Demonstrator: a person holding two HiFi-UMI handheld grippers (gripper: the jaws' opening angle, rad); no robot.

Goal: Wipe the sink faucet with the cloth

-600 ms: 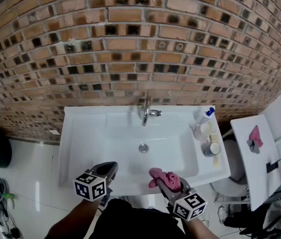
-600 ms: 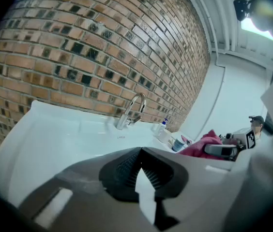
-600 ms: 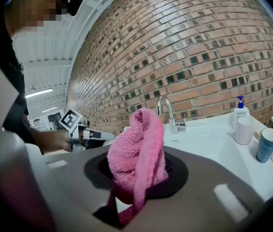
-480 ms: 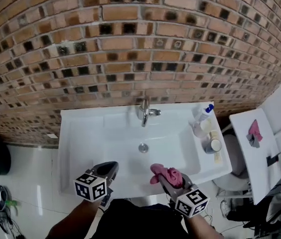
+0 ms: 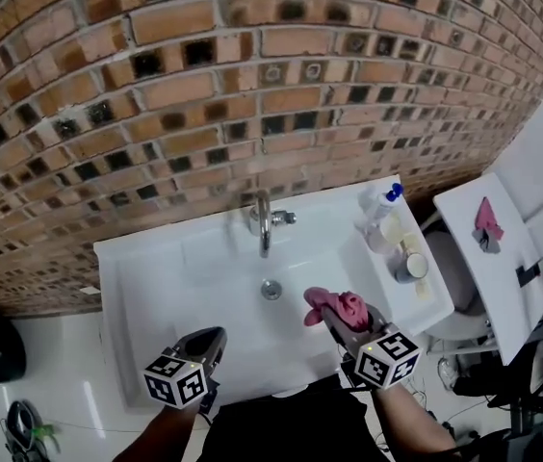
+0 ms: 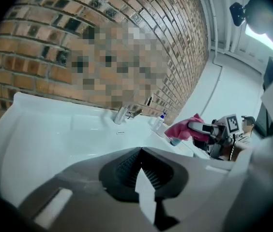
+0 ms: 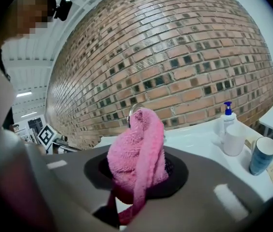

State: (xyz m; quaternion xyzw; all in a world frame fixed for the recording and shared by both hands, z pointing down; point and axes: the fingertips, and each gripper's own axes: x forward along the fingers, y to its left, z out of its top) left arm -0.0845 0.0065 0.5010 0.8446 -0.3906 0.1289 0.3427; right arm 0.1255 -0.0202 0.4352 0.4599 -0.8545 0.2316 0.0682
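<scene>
Pink cloth (image 5: 327, 305), bunched and clamped tight between the jaws of the right gripper (image 5: 345, 321), hangs over the front of the white sink (image 5: 122, 268), well short of the chrome faucet (image 5: 263, 221) by the brick wall. The left gripper (image 5: 206, 343), jaws together on nothing, hovers at the near rim. The approach looks to be the step in hand; next the cloth must be carried forward and pressed onto the spout.

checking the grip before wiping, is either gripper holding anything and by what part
The right gripper is shut on the pink cloth, pinching it at a bunched fold, with a loose end hanging below. The left gripper is shut and holds nothing.
</scene>
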